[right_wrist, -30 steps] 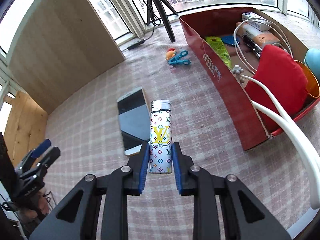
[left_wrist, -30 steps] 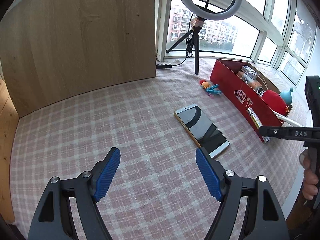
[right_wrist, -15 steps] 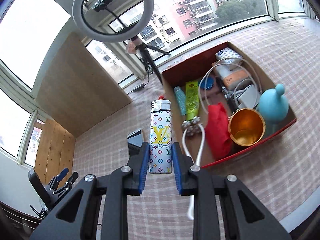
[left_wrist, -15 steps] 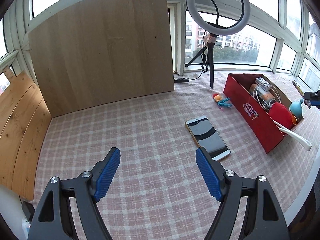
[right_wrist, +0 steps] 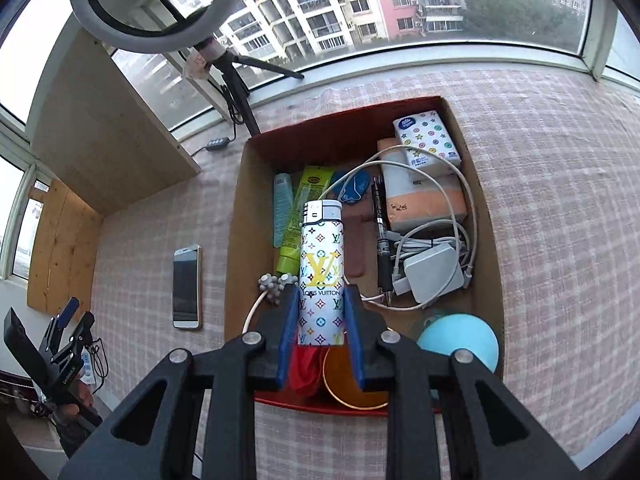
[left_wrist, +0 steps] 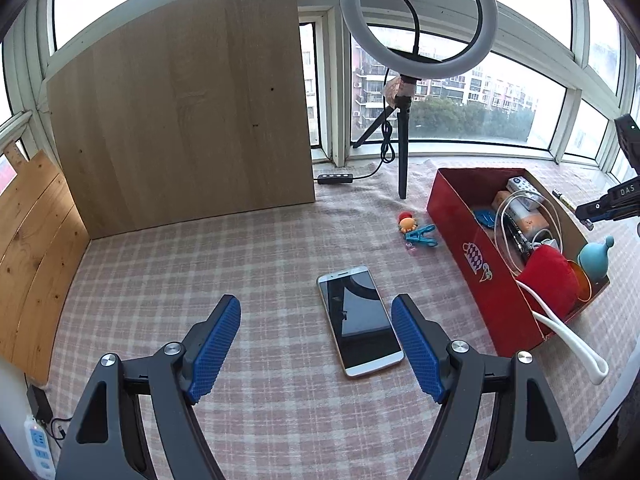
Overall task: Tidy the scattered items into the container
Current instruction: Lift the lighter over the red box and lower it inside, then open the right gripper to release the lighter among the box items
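Red box [right_wrist: 234, 216] walls all around gripped lighter [right_wrist: 321, 276].

Bright daylight from the windows [left_wrist: 460, 92]; soft shadows; fisheye-bent edges.

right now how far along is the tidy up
Mostly done: the red box already holds a charger, tissues, pens and more. In hand: the right gripper holds a lighter above the box. Left: the phone, blue clip and small toy. The left gripper is open.

right tool [right_wrist: 321, 334] gripping lighter [right_wrist: 321, 276], above box [right_wrist: 234, 240]
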Demonstrator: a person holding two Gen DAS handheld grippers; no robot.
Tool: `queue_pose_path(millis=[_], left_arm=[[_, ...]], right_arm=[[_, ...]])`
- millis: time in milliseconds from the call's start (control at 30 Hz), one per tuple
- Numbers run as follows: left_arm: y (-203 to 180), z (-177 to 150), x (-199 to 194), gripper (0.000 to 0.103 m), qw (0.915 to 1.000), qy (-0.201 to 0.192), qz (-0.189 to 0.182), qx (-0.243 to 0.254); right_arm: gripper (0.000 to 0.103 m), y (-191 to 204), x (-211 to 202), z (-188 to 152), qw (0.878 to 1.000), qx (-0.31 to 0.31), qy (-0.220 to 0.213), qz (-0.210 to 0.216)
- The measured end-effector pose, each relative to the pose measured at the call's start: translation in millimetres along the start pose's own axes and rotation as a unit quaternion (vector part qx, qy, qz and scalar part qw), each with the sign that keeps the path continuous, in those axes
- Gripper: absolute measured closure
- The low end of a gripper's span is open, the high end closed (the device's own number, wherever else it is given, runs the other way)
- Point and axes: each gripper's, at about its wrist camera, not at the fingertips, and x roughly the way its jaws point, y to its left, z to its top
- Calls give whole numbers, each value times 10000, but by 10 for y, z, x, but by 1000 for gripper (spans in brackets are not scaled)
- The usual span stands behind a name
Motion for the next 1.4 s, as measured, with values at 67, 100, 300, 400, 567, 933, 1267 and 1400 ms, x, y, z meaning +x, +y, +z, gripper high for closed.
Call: queue_pose_path(millis=[67,100,300,400,567,933,1267,1400], left_arm=[[-17,22,54,27,10000,62,64,13],[-24,33,80,27,9999,93,97,20],[23,61,271,27,9995,269,135,-12],[28,63,357,27,9994,334,92,5],[69,61,462,27,9992,399,14,-29],[129,40,579,27,9987,485,-71,-120],[175,13,610,27,9985,500,-130,-203],[195,0,624,27,9983,505,-158,-234]], right_arm=[[80,-70,173,73,9997,53,219,61],[80,-100,261,94,9993,98,338,100],[80,-171,706,197,9959,118,891,-25],[80,-187,853,249,9942,130,1063,-132],[80,-236,997,306,9922,183,1197,-290],[80,-388,1135,345,9885,346,1392,-479],[80,-298,1061,336,9862,64,1369,-925],[80,-300,1053,336,9850,53,1438,-957]])
